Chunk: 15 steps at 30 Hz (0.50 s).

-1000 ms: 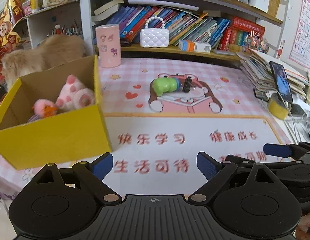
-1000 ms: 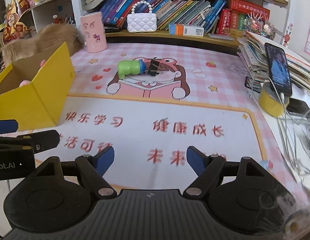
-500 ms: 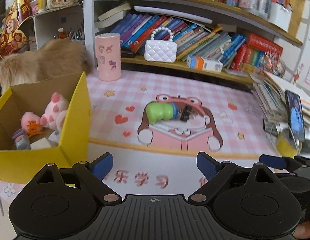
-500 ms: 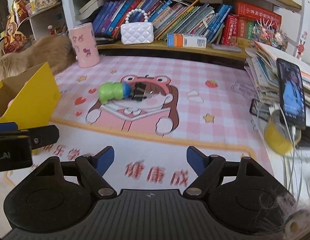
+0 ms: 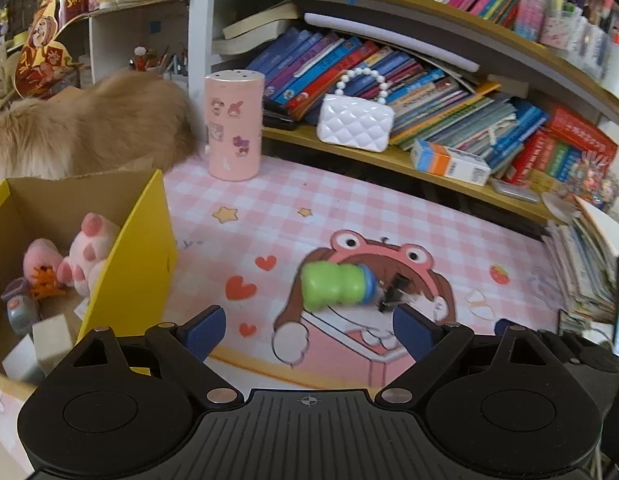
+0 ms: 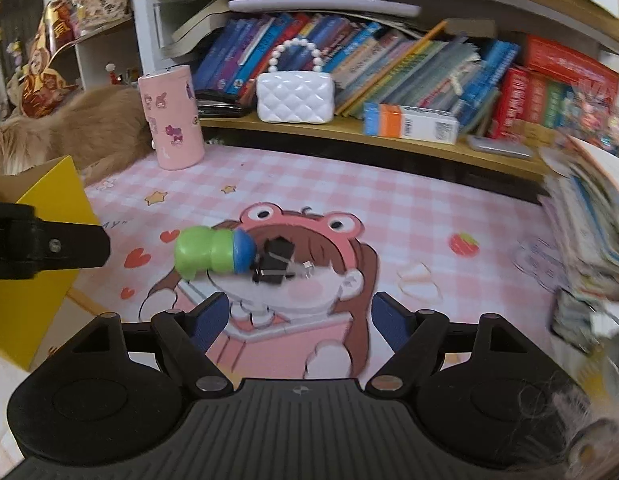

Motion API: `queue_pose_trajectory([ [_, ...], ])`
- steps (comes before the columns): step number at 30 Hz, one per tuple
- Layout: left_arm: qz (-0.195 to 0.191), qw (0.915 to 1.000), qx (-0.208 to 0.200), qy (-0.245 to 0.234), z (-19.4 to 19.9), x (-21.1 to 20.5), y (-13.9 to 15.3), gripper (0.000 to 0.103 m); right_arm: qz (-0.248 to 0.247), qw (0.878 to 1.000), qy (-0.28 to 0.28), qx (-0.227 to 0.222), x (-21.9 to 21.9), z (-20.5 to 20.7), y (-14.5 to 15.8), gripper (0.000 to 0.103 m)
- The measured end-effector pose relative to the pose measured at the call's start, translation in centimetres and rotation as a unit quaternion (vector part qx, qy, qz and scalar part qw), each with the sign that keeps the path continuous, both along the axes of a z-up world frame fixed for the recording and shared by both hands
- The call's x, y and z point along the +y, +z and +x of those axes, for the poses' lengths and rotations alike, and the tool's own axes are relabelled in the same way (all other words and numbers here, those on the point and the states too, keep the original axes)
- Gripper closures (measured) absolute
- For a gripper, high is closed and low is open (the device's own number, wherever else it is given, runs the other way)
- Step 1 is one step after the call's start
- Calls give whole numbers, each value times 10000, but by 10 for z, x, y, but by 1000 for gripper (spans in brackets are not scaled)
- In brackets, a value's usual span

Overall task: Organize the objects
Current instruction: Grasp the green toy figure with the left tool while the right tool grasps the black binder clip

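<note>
Two loose items left on the table (image 5: 389,208) mat: green toy (image 5: 335,290) w/ blue cap, lying on its side, and black binder clip (image 5: 395,294) touching or just beside the cap end. Hard to say which, given blur. Both sit on the frog-hat cartoon print, well apart from the yellow box (image 5: 129,276) at left.

Box already loaded: pink plush (image 5: 87,256), small grey gadget, white blocks inside. So sorting looks partly done; these 2 prob. the remaining pieces.

Left tongs (image 5: 309,330) spread wide, nothing between the pads; green toy just ahead, roughly centred in the gap. Right tongs (image 6: 299,318) also apart but closing a bit, nothing between them either; clip (image 6: 275,260) ahead, near centre line, toy (image 6: 211,254) off to the left.

Step in hand, by the look: approach, reach phase before any grasp. No contact w/ either item yet.

Next move likely needs: left tongs straddling the toy's waist across the narrow axis, then squeeze; toy rounded, could roll or squirt out if pinched off-centre. Right tongs lower and narrower for the clip; small, flat, wire handles may slip. Close quarters, so risk of the 2 tools bumping or one item nudging the other. Then carry to box.
</note>
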<state>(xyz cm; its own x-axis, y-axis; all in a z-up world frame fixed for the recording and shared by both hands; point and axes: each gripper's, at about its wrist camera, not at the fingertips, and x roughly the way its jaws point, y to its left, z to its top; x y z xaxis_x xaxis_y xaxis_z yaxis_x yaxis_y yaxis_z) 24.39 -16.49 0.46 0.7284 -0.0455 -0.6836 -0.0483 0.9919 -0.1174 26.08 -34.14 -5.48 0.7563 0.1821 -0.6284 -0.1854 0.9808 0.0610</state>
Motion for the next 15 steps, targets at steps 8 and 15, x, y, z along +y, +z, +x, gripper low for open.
queue_pose_trajectory([
  [8, 54, 9995, 90, 292, 15, 7, 1, 10, 393, 9985, 336, 181, 13, 69, -23, 36],
  [15, 188, 9991, 180, 349, 22, 8, -2, 10, 728, 9951, 583, 317, 14, 103, -37, 46],
])
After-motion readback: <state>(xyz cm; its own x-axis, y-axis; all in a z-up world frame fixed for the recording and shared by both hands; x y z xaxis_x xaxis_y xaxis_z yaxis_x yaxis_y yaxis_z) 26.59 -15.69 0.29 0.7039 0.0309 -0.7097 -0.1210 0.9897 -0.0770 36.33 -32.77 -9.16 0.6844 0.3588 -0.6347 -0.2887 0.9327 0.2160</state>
